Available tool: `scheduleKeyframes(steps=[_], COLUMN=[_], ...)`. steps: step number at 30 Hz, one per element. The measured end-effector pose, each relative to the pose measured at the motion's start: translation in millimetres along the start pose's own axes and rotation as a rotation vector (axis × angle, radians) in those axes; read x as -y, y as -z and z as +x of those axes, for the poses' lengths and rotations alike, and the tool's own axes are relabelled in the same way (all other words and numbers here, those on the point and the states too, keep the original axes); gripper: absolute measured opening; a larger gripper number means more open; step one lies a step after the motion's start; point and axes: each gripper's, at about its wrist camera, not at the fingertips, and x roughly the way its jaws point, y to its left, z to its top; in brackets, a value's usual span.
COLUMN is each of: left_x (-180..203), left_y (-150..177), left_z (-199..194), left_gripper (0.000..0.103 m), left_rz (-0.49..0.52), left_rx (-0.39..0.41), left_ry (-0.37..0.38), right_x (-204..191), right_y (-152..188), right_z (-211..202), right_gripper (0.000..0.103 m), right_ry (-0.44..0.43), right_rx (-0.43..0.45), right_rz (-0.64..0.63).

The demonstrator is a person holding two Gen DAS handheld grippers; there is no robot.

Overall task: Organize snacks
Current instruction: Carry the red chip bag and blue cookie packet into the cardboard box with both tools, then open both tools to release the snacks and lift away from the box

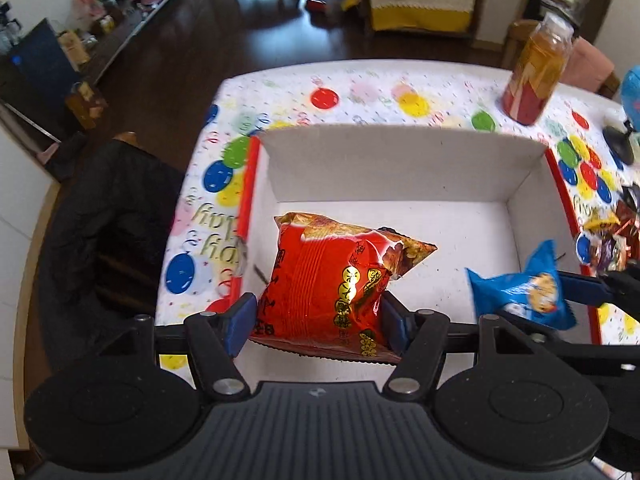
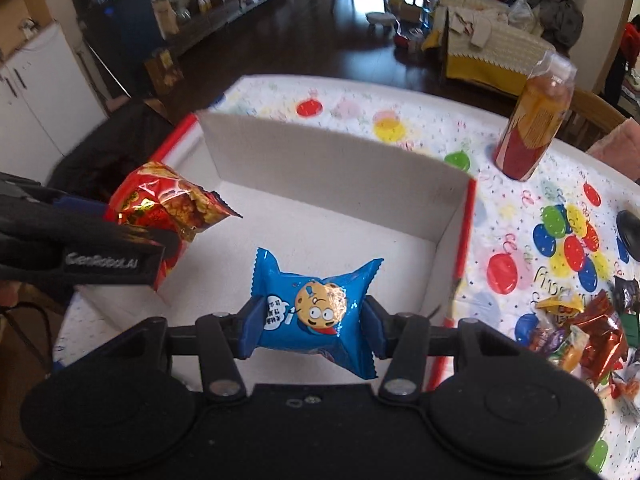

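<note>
My left gripper (image 1: 318,316) is shut on a red snack bag with gold print (image 1: 332,280), held above the inside of a white cardboard box (image 1: 400,168) with red outer edges. The same red bag (image 2: 168,208) shows at the left of the right wrist view. My right gripper (image 2: 312,322) is shut on a blue cookie packet (image 2: 316,312), also over the box floor (image 2: 360,248). In the left wrist view that blue packet (image 1: 520,292) hangs at the right. Nothing lies on the visible part of the box floor.
The table wears a white cloth with coloured balloons (image 1: 360,92). A bottle with a red and orange label (image 1: 536,76) stands beyond the box. A heap of several loose snacks (image 2: 580,332) lies right of the box. A dark chair (image 1: 108,216) stands at the table's left.
</note>
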Motion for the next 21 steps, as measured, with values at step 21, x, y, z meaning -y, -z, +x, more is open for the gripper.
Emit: scheduleKeyframes(steps=[21], left_x=[25.1], left_y=[5.0], left_z=[48.0], left_gripper=[0.067], left_rz=[0.157], left_rx=[-0.078], left_ry=[0.017], right_x=[-4.8], right_y=[11.6], right_z=[40.3], right_gripper=[0.07], right_ry=[0.008], right_rx=[-0.125], right_rz=[0.032])
